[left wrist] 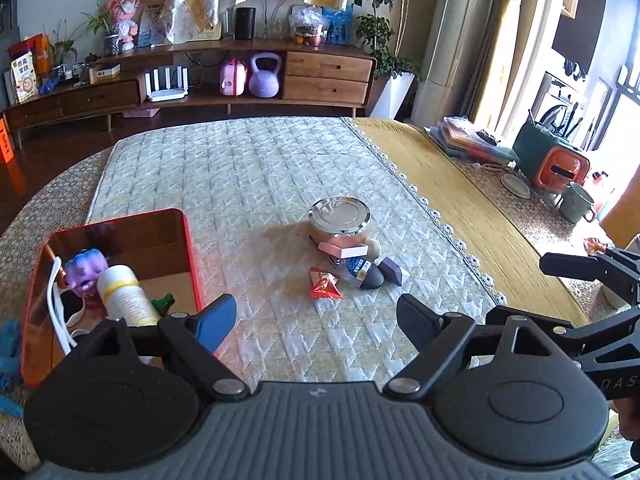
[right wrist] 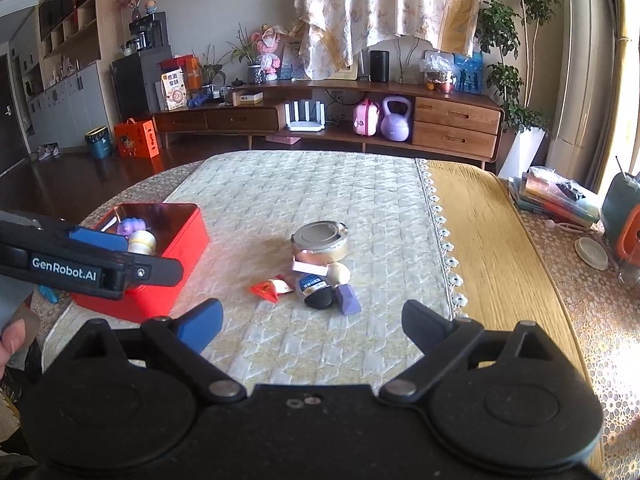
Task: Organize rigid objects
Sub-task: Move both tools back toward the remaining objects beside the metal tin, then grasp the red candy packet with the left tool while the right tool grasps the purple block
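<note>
Rigid objects sit clustered mid-table on the quilted cloth (left wrist: 248, 168): a round tin (left wrist: 339, 216), a pink block (left wrist: 343, 249) against it, a red wrapper (left wrist: 325, 284), a dark pebble-shaped piece (left wrist: 370, 278) and a purple wedge (left wrist: 393, 271). At left, the red box (left wrist: 192, 256) holds a purple toy (left wrist: 86, 270) and a white bottle (left wrist: 124, 294). My left gripper (left wrist: 316, 320) and right gripper (right wrist: 312, 322) both hover short of the cluster, fingers spread wide and gripping nothing.
</note>
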A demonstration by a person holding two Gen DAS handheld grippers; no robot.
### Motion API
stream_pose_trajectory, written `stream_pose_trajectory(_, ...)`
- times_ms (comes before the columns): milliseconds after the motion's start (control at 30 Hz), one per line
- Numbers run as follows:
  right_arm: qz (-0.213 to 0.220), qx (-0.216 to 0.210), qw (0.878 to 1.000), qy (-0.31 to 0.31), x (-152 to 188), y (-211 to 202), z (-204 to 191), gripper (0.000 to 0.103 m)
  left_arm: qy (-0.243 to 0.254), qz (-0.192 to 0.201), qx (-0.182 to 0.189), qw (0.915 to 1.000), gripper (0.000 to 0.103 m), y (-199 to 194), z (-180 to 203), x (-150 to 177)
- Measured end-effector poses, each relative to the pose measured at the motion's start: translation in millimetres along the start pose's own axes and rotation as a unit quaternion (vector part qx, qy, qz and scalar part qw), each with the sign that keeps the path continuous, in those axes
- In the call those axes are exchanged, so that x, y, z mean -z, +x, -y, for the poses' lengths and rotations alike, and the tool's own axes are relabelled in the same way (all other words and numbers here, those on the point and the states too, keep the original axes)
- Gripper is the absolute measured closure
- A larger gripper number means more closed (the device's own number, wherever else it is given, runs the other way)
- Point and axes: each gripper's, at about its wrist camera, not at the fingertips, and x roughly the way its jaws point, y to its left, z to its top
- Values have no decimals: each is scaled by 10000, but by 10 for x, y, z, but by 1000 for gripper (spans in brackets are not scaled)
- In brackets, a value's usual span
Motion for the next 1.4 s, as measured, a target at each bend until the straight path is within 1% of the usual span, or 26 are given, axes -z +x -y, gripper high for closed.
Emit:
stream_pose_trajectory(100,-114,-12,9999,15,-10,207,143,7,113,-104,13,9999,11,262,36,-39)
stream_pose_trajectory(167,-183,8,9998,-5,1,342,221,7,149,-176,4,9997,2,423,47,-56)
stream_pose_trajectory(200,-220,12,9998,-17,10,407,253,7,108,-224,19,9997,1,513,43,-65)
stream_pose_trajectory(300,-321,24,9994,-113,51,613,322,8,-80,-400,150,9991,1,744,3,-97)
stream_pose_trajectory(400,-432,7,9988,-228,86,811,363,10,-164,-611,1,9980,1,973,-26,-128)
stream_pose_trajectory(467,-474,31,9984,-296,97,922,383,13,-192,-638,-54,9978,1,1093,-37,-142)
stream_pose_trajectory(500,-508,22,9982,-326,99,973,389,16,-178,-657,-59,9977,1,1142,-35,-147)
stream_pose_trajectory(567,-572,4,9976,-393,93,1073,415,19,-123,-666,13,9977,1,1234,-20,-151)
stream_pose_trajectory(600,-600,10,9973,-414,88,1119,426,21,-69,-662,-48,9978,1,1273,-8,-149)
stream_pose_trajectory(700,-670,-89,9968,-418,75,1217,437,26,221,-659,-398,9968,1,1426,40,-134)
stream_pose_trajectory(767,-695,-125,9963,-488,80,1275,431,27,297,-720,-467,9959,1,1512,38,-108)
stream_pose_trajectory(867,-760,-229,9955,-521,82,1355,441,37,333,-761,-455,9955,1,1596,24,-72)
stream_pose_trajectory(933,-790,-290,9950,-541,75,1404,440,45,347,-775,-476,9952,1,1637,15,-64)
stream_pose_trajectory(967,-799,-302,9948,-553,73,1424,436,47,324,-788,-456,9953,2,1658,-1,-65)
stream_pose_trajectory(1033,-813,-310,9946,-570,75,1456,429,55,245,-811,-414,9955,2,1691,-36,-68)
stream_pose_trajectory(1133,-849,-316,9944,-547,76,1491,428,61,337,-752,-432,9957,6,1707,-16,-65)
stream_pose_trajectory(1200,-818,-285,9946,-571,80,1505,423,64,431,-700,-440,9956,8,1704,9,-54)
stream_pose_trajectory(1233,-804,-279,9945,-605,78,1507,408,68,458,-666,-413,9959,12,1694,17,-48)
stream_pose_trajectory(1267,-795,-276,9944,-643,79,1506,392,70,491,-625,-387,9961,19,1682,26,-42)
stream_pose_trajectory(1300,-789,-271,9942,-680,85,1503,379,73,544,-577,-362,9962,23,1668,45,-39)
stream_pose_trajectory(1367,-785,-267,9939,-729,81,1504,350,77,636,-518,-292,9962,44,1644,83,-37)
stream_pose_trajectory(1400,-783,-255,9939,-739,81,1500,337,80,696,-494,-252,9960,49,1632,103,-36)
